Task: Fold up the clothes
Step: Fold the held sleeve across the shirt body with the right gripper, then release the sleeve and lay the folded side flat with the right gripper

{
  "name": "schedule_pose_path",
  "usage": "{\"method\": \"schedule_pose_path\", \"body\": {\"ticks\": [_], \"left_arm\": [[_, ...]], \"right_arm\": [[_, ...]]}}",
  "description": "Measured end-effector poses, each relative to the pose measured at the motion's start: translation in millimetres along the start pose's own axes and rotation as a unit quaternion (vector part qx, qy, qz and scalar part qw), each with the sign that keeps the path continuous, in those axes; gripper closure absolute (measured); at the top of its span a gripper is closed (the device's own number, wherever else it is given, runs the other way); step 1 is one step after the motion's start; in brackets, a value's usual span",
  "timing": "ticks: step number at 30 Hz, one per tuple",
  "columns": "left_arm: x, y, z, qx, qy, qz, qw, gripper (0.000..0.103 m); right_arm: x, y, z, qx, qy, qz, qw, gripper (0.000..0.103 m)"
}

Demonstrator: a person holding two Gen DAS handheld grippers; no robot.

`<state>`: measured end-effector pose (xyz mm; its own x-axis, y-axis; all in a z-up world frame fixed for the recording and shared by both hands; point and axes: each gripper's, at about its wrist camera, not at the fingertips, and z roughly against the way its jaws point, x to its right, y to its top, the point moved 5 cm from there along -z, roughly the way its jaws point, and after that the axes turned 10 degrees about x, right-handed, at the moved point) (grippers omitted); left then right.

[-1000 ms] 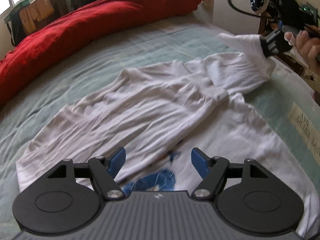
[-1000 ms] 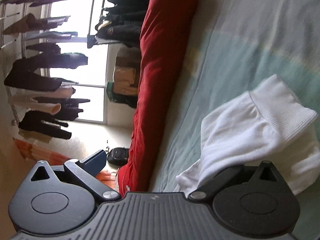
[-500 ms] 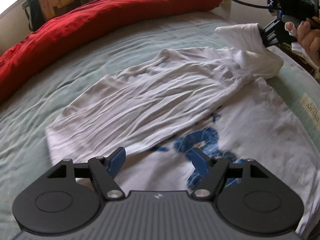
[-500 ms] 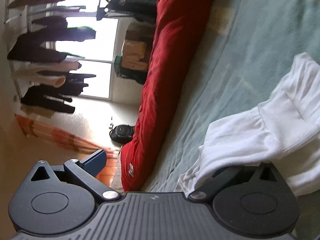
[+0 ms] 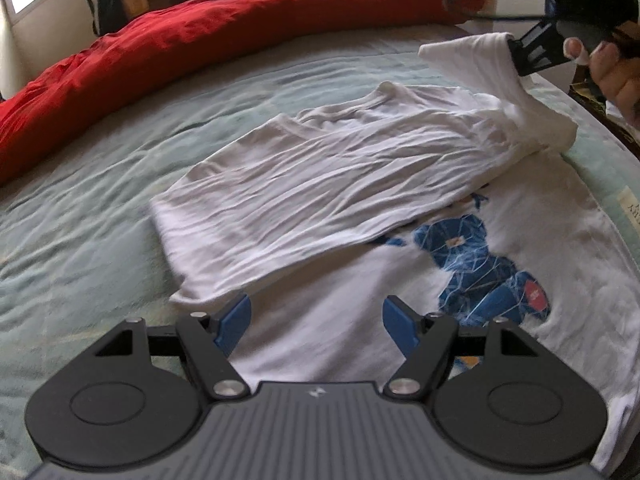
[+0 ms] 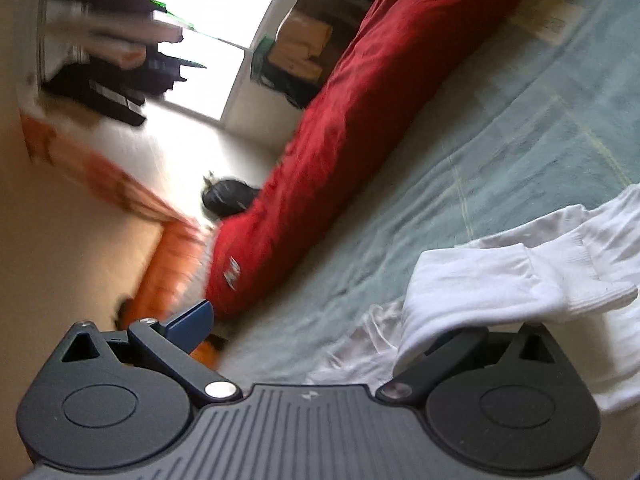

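The white shirt lies spread on the bed across the middle of the left view, one side already folded over the blue print. Its sleeve is lifted at the upper right by the right gripper.

In the right view that gripper's jaws stand wide apart. The sleeve only drapes over one finger and is not pinched, so a quick swing or a roll of the wrist could let it slide off and fall in a heap short of the fold.

The left gripper, at the bottom of its frame, is also apart and holds nothing. With the body unpinned, a tug on the sleeve could drag the folded flap askew or add wrinkles.
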<state>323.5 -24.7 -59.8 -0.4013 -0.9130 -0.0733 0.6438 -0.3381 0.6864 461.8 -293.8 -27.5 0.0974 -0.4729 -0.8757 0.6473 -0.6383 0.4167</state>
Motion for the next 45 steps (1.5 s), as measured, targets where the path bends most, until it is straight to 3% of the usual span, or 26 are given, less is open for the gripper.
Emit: {"method": "schedule_pose_path", "body": {"ticks": [9, 18, 35, 45], "left_arm": [[-15, -15, 6, -0.01, 0.007, 0.012, 0.9999, 0.03], [-24, -25, 5, -0.02, 0.008, 0.021, 0.9995, 0.03], [-39, -36, 6, -0.027, 0.012, 0.034, 0.999, 0.03], [-46, -44, 6, -0.029, 0.014, 0.04, 0.9987, 0.03]], "right_arm": [[-27, -50, -41, -0.064, -0.021, 0.082, 0.994, 0.0], [-44, -95, -79, -0.127, -0.048, 0.19, 0.972, 0.0], [-53, -146, -115, -0.203, -0.029, 0.214, 0.955, 0.0], [-51, -164, -129, -0.22, -0.038, 0.231, 0.947, 0.0]]}}
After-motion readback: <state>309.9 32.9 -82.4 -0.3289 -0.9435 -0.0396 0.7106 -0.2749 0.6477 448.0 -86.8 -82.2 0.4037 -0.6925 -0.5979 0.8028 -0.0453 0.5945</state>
